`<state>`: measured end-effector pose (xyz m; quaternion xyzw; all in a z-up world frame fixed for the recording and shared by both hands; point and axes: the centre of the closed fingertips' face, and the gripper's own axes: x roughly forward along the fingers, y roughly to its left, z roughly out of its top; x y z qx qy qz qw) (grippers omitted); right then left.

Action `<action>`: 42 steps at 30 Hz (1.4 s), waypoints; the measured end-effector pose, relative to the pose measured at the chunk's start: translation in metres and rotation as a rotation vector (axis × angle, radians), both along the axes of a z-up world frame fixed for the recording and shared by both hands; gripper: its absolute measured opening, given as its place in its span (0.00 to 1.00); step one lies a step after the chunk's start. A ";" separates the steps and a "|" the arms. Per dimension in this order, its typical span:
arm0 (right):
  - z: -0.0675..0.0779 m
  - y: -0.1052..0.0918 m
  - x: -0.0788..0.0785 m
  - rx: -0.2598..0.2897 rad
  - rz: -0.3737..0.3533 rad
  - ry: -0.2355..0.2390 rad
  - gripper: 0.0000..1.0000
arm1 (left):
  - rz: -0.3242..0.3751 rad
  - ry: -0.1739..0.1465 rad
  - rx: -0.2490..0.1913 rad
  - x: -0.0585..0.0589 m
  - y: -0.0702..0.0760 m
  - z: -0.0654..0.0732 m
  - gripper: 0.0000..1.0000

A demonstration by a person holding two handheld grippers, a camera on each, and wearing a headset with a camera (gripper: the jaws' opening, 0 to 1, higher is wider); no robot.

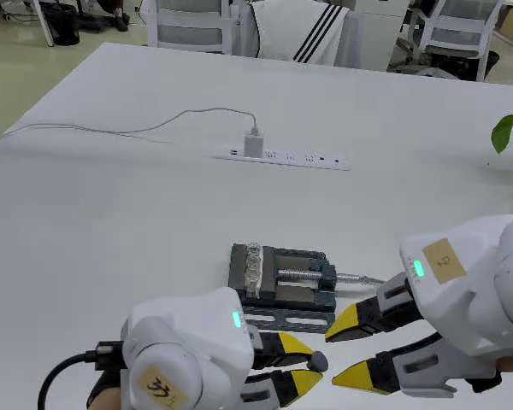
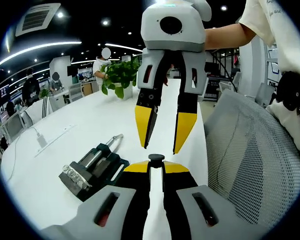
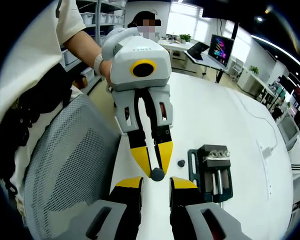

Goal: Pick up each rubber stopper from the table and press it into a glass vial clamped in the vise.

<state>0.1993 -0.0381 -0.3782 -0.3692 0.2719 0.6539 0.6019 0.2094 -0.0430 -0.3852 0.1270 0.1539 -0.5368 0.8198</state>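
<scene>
The left tool (image 1: pixel 315 365) is pinched narrow on a rubber stopper (image 3: pixel 157 174) at its tips. It faces the right tool (image 1: pixel 333 359), whose jaws gape wide just beside it (a handover, perhaps). The vise (image 1: pixel 303 282) with its glass vials (image 1: pixel 253 266) sits just beyond both. The next move calls for centring the stopper over a vial mouth, then pressing squarely.

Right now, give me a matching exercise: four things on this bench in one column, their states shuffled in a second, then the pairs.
1. left gripper
2. right gripper
3. glass vials
4. power strip

A. open, holding nothing
B. has a white plug in it
C. shut on a rubber stopper
D. clamped in the vise

Pairs: 1-C, 2-A, 3-D, 4-B
</scene>
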 end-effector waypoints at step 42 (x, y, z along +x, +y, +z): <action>0.001 -0.005 -0.006 -0.022 0.042 0.002 0.09 | -0.049 -0.017 -0.007 -0.006 -0.012 0.008 0.04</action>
